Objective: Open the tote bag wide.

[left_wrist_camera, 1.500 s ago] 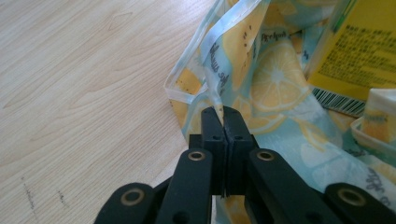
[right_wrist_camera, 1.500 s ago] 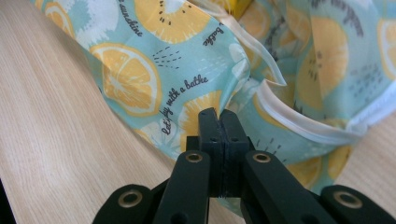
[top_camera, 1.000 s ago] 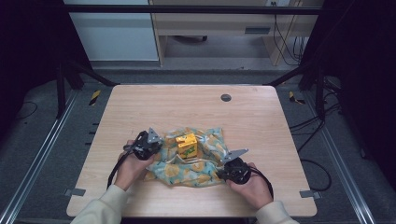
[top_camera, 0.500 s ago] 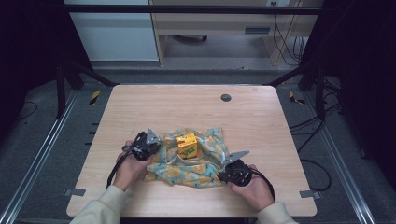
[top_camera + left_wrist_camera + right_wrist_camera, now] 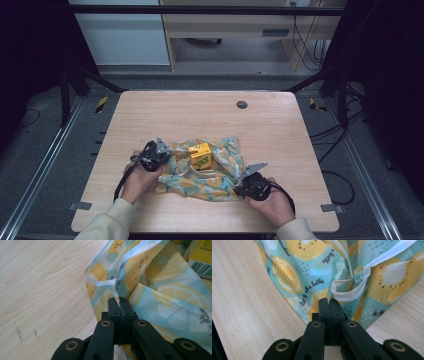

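The wooden table (image 5: 280,125) is the biggest thing – pale wood with fine grain, rounded corners, and a small dark round cap (image 5: 242,104) near its far edge. The far half is bare, w/ wide open room left and right of the work as well; the near edge is close to the hands.

On the near middle part lies the cloth (image 5: 220,175), a thin crumpled fabric in light blue w/ yellow lemon slices, printed words and a white hem. It is bunched, not flat. Its left edge is at the left gripper (image 5: 156,152), its near right corner at the right gripper (image 5: 245,182).

In the left gripper view the left gripper's (image 5: 119,305) jaws are pressed together on a fold of the cloth (image 5: 160,295), the fabric rising up from the tips. In the right gripper view the right gripper (image 5: 329,305) has its jaws pressed together also, and the cloth (image 5: 307,272) goes in between the tips; a loop of white hem lies just beyond them.

The yellow carton (image 5: 200,155) – a small box w/ a barcode on one side – stands on the cloth between the two grippers, nearer to the left one. The left hand (image 5: 137,177) and the right hand (image 5: 272,202) hold the grippers from the near side.
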A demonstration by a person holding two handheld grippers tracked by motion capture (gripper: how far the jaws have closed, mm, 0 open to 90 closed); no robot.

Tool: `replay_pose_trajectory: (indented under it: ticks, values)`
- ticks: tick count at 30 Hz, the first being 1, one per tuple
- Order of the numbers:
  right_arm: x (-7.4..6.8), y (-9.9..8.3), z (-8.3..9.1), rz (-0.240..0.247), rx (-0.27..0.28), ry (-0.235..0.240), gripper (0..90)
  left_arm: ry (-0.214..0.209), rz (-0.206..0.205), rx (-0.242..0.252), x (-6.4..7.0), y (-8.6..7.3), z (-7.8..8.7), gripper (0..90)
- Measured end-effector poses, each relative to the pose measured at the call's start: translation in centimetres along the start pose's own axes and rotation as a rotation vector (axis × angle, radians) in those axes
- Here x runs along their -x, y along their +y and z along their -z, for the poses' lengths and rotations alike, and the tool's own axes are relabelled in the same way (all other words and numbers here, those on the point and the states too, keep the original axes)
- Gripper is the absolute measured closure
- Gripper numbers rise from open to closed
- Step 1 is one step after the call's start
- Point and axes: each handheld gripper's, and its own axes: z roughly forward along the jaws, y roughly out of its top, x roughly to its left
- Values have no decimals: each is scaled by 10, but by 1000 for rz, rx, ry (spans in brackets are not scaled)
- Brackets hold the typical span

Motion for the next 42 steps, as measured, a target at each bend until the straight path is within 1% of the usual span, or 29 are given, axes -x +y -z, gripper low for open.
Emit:
replay_pose_trajectory:
  ticks: [3,6,11,14,15,18,20,21,22,23,24,25,26,27,28,29,30,31,32,33,34,35,36,37,38,39,40,41,42]
  values:
    - [1,-1,0,3,-5,0,900,1,9,3,-1,-1,-1,899]
    - [1,-1,0,3,-5,2,900,3,8,0,-3,-1,-1,899]
    - [0,-1,1,6,-11,-5,900,4,20,6,-5,-2,-1,898]
    - [1,-2,1,2,-8,-3,900,3,18,6,-4,-2,-1,898]
    - [1,-2,1,-4,-10,-4,900,4,10,0,-5,-2,-1,898]
    - [1,-2,1,-9,-13,-9,900,10,17,2,-6,-3,-1,897]
    - [2,-2,1,-4,-15,-11,900,8,18,0,-7,-3,0,895]
    - [2,-2,2,1,-15,-9,900,8,9,-1,-6,-3,0,894]
    - [2,-2,2,1,-15,-9,900,8,9,-1,-6,-3,0,890]
    - [2,-2,2,-3,-17,-10,900,-1,16,-2,-6,-3,-1,883]
    - [2,-2,2,-3,-17,-10,900,-1,16,-2,-6,-3,-1,874]
    - [3,-2,2,10,-6,-17,899,-25,36,1,-7,-4,0,854]
    - [3,-2,2,10,-6,-17,899,-25,36,1,-7,-4,0,836]
    - [2,0,4,12,10,-18,872,-35,40,17,-8,-3,2,818]
    - [2,0,4,12,10,-18,872,-35,40,17,-8,-3,2,800]
    - [1,3,6,-1,24,-11,810,-38,40,31,-8,-2,6,770]
    - [1,3,6,-1,24,-11,810,-38,40,31,-8,-2,6,740]
    - [-1,5,7,-16,25,-19,749,-31,34,31,-8,-2,8,703]
    - [-1,5,7,-16,25,-19,749,-29,37,39,-8,-1,10,703]
    - [-1,6,8,3,35,-24,721,-30,40,49,-9,0,12,676]
    - [-2,8,8,3,38,-31,684,-30,48,60,-9,1,14,642]
    - [-4,11,10,18,45,-41,614,-33,54,70,-9,3,16,573]
    - [-4,11,10,18,45,-41,614,-34,58,77,-10,4,18,573]
    - [-5,15,12,17,56,-57,549,-28,64,91,-12,7,22,510]
    - [-5,15,12,17,56,-57,549,-28,64,91,-12,7,22,495]
    - [-5,18,15,25,62,-67,506,-25,69,100,-13,10,26,479]
    - [-5,18,15,25,62,-67,506,-25,69,100,-13,10,26,466]
    - [-5,21,17,26,68,-76,461,-29,73,107,-13,13,30,448]
    - [-5,21,17,26,68,-76,461,-29,73,107,-13,13,30,436]
